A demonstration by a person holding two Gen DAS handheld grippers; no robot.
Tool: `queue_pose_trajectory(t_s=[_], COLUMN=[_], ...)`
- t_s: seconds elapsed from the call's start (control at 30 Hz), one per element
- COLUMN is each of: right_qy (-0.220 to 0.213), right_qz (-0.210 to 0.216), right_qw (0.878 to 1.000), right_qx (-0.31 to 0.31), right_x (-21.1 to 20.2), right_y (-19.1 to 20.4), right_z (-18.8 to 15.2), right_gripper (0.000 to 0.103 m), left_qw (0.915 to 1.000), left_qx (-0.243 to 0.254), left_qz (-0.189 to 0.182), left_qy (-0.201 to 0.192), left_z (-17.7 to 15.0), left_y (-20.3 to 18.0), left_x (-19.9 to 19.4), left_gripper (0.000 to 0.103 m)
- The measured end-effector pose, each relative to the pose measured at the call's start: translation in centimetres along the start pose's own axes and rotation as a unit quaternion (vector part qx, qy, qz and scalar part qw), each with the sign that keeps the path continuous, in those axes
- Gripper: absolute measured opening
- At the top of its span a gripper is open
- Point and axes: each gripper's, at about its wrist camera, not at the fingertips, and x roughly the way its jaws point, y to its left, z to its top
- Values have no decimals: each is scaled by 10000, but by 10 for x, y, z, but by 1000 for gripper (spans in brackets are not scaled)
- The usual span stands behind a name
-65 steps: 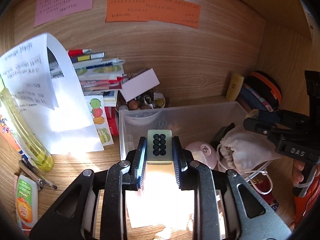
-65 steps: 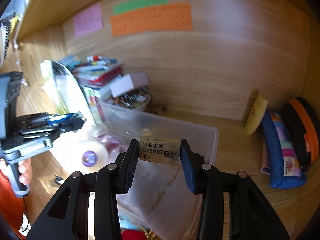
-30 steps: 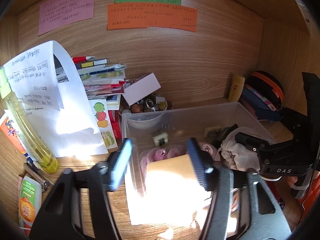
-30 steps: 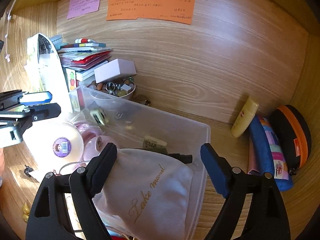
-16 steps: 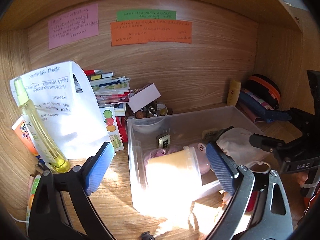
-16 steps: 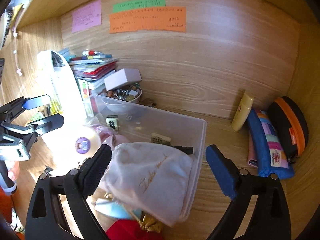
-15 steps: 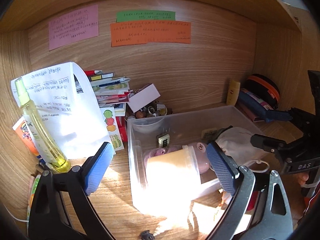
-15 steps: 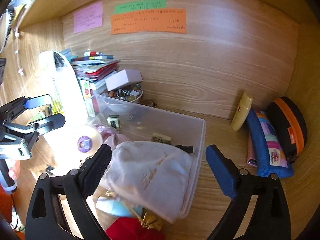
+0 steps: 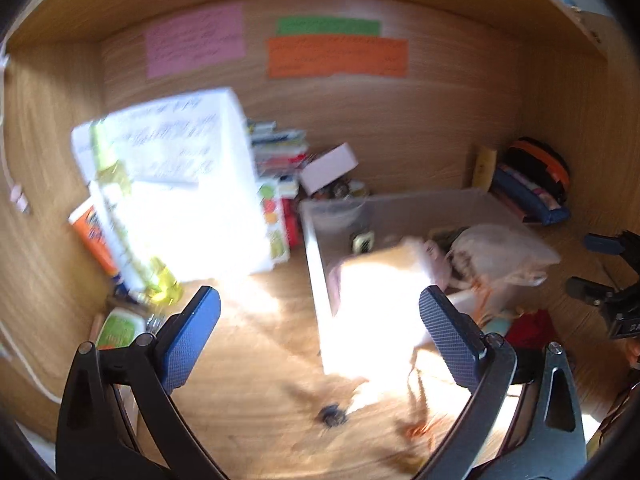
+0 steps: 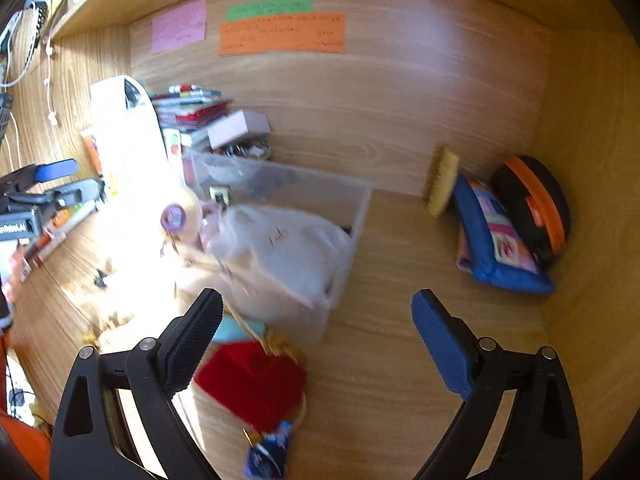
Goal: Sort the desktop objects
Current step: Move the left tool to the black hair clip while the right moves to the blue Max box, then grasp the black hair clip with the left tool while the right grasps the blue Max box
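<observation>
The clear plastic bin (image 10: 352,216) is sitting ahead and left of the right gripper (image 10: 316,320), whose jaws are standing wide and holding nothing. The white cloth pouch (image 10: 288,256) is bulging over the bin's near rim. The left gripper (image 9: 320,316) is likewise gaping wide and empty, the bin lying ahead to its right, with a small tile (image 9: 363,240) resting inside.

Pink note (image 9: 195,42), green note (image 9: 328,26) and orange note (image 9: 337,58) stick on the far wooden wall; a white cable (image 10: 49,80) hangs on the left wall.
</observation>
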Motion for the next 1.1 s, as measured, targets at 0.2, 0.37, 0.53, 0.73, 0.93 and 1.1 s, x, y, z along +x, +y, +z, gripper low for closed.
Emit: queue_pose_trajectory(t_s=[0.2, 0.37, 0.53, 0.73, 0.93, 1.1], right_qy=[281, 574, 827, 838, 860, 979], right_qz=[-125, -95, 96, 95, 288, 368], right_qw=[9995, 9976, 9953, 9957, 9952, 9941], right_qx=[118, 376, 504, 385, 360, 301], right_x=[-1, 5, 8, 3, -2, 2], right_y=[-8, -14, -11, 1, 9, 13], right_z=[-26, -45, -63, -77, -81, -81], right_gripper=[95, 95, 95, 94, 81, 59], left_qw=[9983, 9958, 9942, 9918, 9901, 9895], left_qx=[-296, -417, -345, -81, 167, 214], left_qz=[159, 229, 187, 29, -235, -331], left_qy=[467, 776, 1006, 1273, 1373, 1391], left_z=[-28, -45, -59, -72, -72, -72], left_y=[20, 28, 26, 16, 7, 4], left_x=[6, 11, 14, 22, 28, 34], left_gripper=[101, 101, 101, 100, 65, 50])
